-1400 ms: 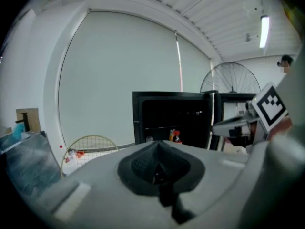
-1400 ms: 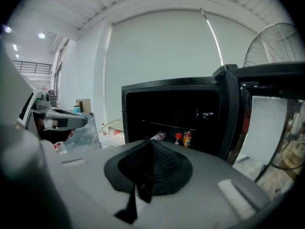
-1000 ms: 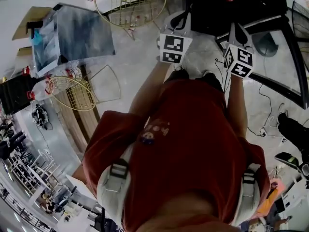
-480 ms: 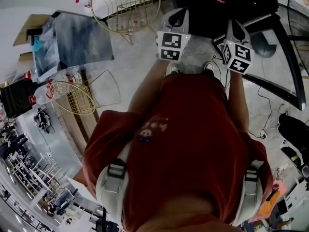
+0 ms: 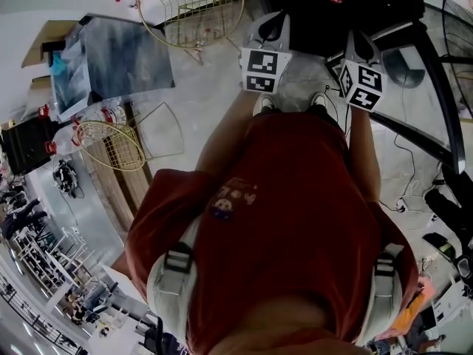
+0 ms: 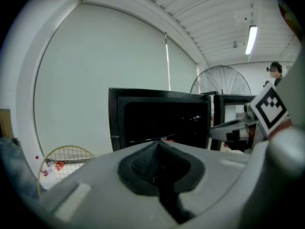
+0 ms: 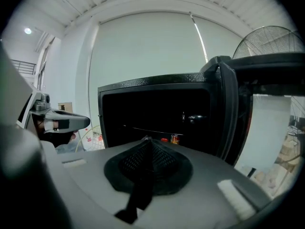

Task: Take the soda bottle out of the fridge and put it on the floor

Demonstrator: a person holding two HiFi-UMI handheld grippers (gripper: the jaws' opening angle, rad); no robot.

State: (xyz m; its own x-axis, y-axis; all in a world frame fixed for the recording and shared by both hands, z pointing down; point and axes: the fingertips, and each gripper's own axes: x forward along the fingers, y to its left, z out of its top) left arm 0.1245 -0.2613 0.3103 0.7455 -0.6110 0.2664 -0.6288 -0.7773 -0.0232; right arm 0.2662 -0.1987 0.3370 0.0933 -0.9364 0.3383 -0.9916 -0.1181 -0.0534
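Observation:
A black fridge stands in front of me with its door swung open to the right. Its inside is dark; on a shelf I make out small red things, but no soda bottle that I can tell for sure. In the head view the fridge fills the top edge. My left gripper and right gripper are held side by side just short of it, both pointing into it. In each gripper view the pads meet with nothing between them: left gripper, right gripper.
A gold wire basket lies on the floor to the left of the fridge, another by a wooden bench. A standing fan is at the right, with cables on the floor there. The person's feet stand before the fridge.
Both grippers have shifted a little toward the fridge together. Their jaws look the same as before.

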